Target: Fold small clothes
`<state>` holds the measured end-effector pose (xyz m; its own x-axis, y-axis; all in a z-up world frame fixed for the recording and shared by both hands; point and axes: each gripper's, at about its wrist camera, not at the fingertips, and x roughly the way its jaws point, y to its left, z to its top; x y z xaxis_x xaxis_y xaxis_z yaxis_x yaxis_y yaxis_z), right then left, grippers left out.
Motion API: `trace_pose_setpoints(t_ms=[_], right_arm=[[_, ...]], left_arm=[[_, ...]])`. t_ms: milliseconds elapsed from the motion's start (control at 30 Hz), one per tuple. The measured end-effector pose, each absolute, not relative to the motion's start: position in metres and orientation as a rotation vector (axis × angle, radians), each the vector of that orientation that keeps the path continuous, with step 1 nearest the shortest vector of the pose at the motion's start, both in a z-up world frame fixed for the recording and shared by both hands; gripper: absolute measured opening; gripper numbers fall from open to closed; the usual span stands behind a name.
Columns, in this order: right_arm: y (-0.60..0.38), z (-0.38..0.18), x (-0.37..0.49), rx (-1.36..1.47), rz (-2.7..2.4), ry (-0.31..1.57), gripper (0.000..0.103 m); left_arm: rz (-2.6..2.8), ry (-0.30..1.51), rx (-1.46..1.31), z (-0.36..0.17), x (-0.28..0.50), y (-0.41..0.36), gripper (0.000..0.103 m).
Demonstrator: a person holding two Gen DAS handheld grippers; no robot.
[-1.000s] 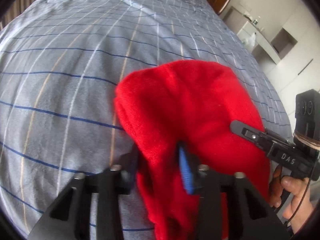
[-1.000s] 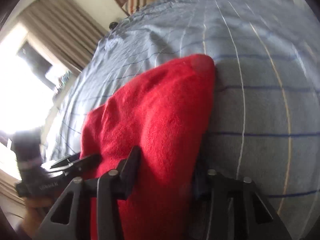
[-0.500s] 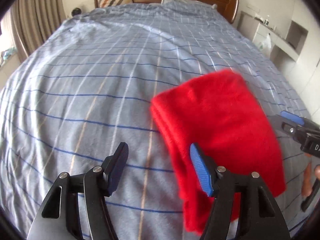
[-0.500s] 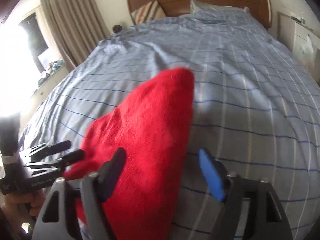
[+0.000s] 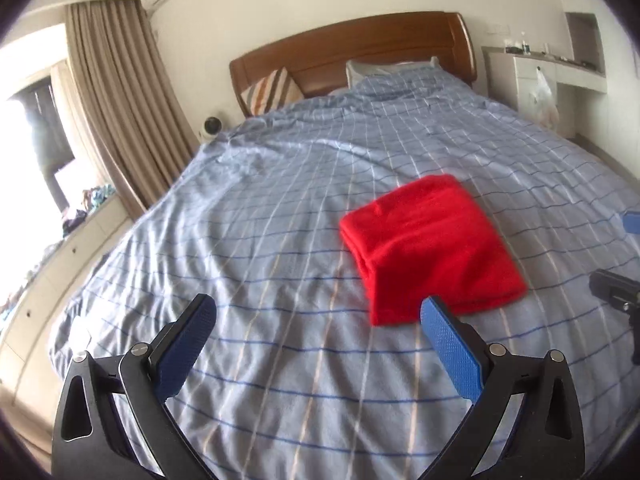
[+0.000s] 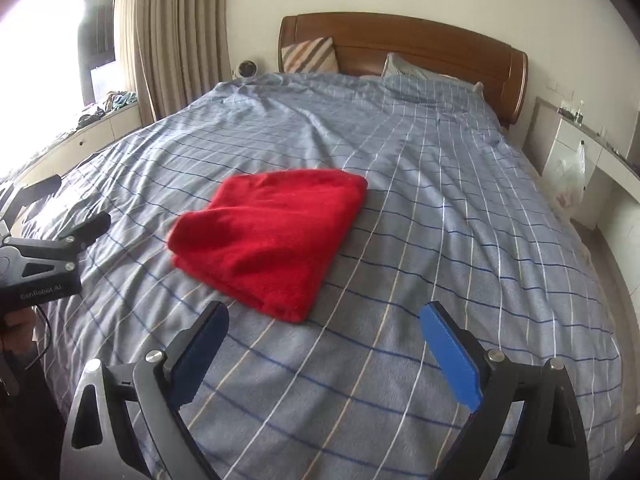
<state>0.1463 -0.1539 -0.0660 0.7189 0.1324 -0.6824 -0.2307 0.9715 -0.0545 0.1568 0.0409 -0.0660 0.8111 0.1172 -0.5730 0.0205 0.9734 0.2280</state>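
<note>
A red folded garment (image 5: 432, 244) lies flat on the blue checked bed cover (image 5: 280, 216); it also shows in the right wrist view (image 6: 272, 236). My left gripper (image 5: 320, 316) is open and empty, raised above the bed and pulled back from the garment's near left corner. My right gripper (image 6: 324, 320) is open and empty, raised and back from the garment's near edge. The left gripper also shows at the left edge of the right wrist view (image 6: 60, 208), and part of the right gripper at the right edge of the left wrist view (image 5: 616, 292).
A wooden headboard (image 6: 400, 48) with a striped cushion (image 6: 310, 56) and a pillow (image 6: 412, 70) is at the far end. Curtains (image 5: 120, 100) and a low window cabinet (image 5: 60, 264) are on the left. A white desk unit (image 6: 580, 152) with a plastic bag stands on the right.
Both grippers have let go of the red garment, opened wide and pulled back and up. The garment now lies folded on the bed.
</note>
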Motion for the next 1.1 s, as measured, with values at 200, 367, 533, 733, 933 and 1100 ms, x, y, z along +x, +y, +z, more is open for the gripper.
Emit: trace_pose_setpoints(t_ms=[200,367,533,733,933,1100], right_arm=[[-0.153,-0.048,0.099,-0.095,0.168,0.741,0.099],[-0.150,-0.044,0.075,-0.088,0.165,0.767,0.099],[-0.143,-0.044,0.060,-0.087,0.181,0.777,0.102],[-0.143,-0.048,0.053,-0.066,0.168,0.795,0.102],[-0.139,-0.042,0.043,-0.079,0.138,0.793,0.102],[-0.134,-0.038,0.029,-0.095,0.129,0.807,0.102]], left_arm=[[0.009,0.670,0.178,-0.059,0.116,0.031,0.103],[0.005,0.701,0.167,-0.058,0.094,0.026,0.103],[0.001,0.722,0.153,-0.059,0.081,0.027,0.103],[0.003,0.735,0.162,-0.063,0.075,0.027,0.103],[0.001,0.750,0.139,-0.064,0.064,0.031,0.103],[-0.015,0.751,0.158,-0.063,0.049,0.031,0.103]])
